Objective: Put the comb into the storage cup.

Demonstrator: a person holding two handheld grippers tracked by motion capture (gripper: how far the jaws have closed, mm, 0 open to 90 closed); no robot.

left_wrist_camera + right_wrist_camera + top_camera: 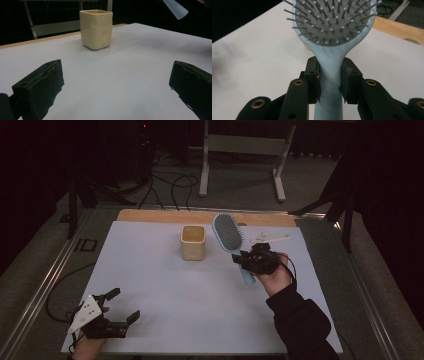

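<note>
Right hand-held gripper (248, 259) is clamped on the hairbrush (329, 37) handle, held above the tabletop (165, 285) beside the cup (193, 242). Brush looks light & stiff (smooth plastic, may slip); neck grip suits. Left hand-held gripper (122, 307) sits apart, empty.

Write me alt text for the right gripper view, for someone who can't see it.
A hand-held gripper clamps the neck of a light blue hairbrush between two black jaws, bristles facing the camera. Behind lies a white table cover, with a strip of wooden table edge at upper right.

Black grippers, brass-ringed screw holes, dark sleeve (302, 322)
</note>
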